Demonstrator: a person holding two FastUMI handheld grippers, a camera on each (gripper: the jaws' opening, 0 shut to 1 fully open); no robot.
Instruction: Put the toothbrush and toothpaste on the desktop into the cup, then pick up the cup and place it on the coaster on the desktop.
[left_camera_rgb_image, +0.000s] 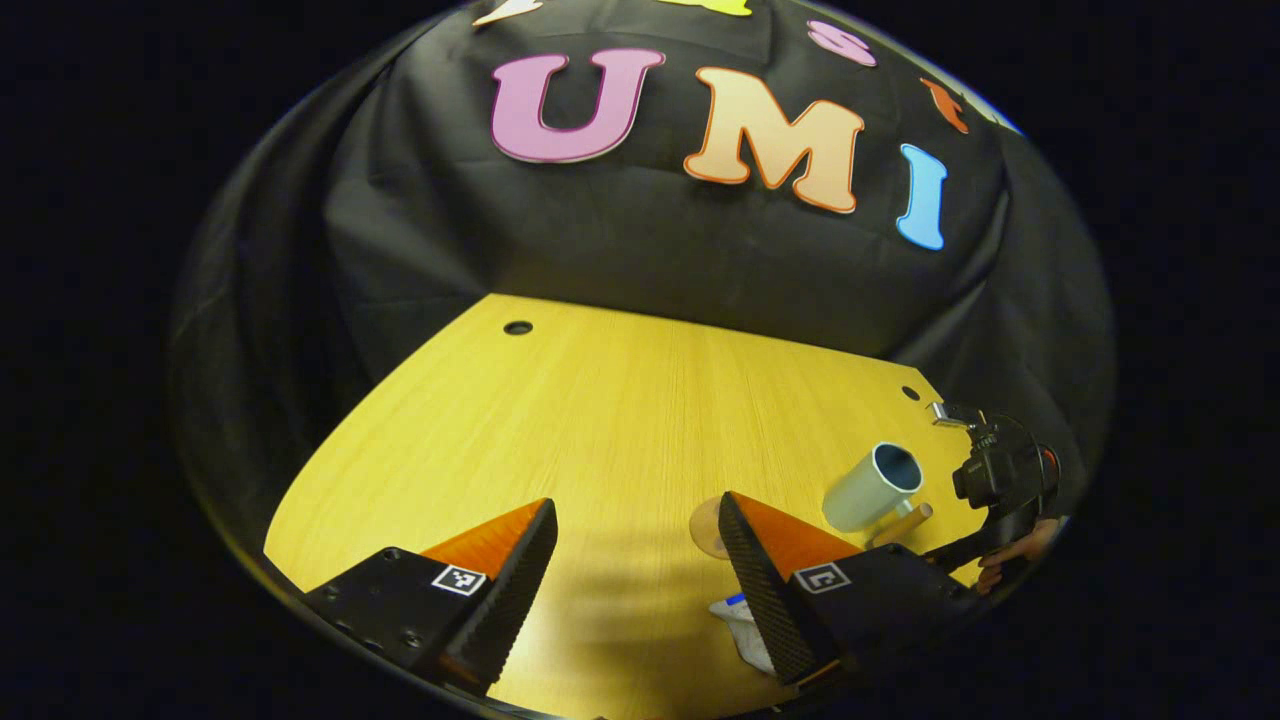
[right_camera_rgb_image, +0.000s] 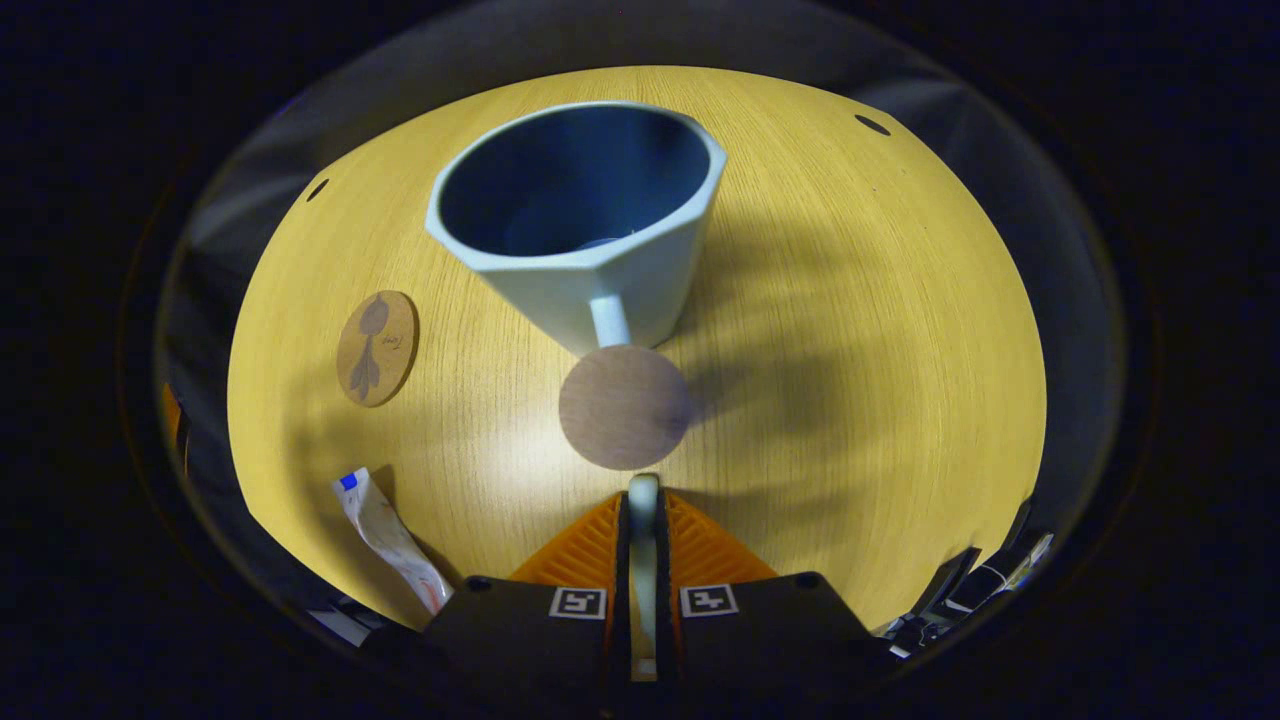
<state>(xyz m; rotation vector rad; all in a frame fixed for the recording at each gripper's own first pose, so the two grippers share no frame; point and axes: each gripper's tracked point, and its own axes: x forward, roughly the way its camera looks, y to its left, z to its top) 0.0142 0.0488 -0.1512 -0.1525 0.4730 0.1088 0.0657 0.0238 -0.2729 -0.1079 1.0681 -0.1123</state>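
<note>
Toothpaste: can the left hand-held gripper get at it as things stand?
Probably yes. The left hand-held gripper is open and empty. The toothpaste lies flat on the desktop right beside one of its fingers, with nothing on it. The cup and coaster sit farther off.

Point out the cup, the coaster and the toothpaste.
cup (right_camera_rgb_image: 640, 275): right gripper view, on its outer wall above the handle.
coaster (right_camera_rgb_image: 377, 347): right gripper view, on the middle of its top face.
toothpaste (right_camera_rgb_image: 385, 535): right gripper view, on the middle of the tube.
</note>
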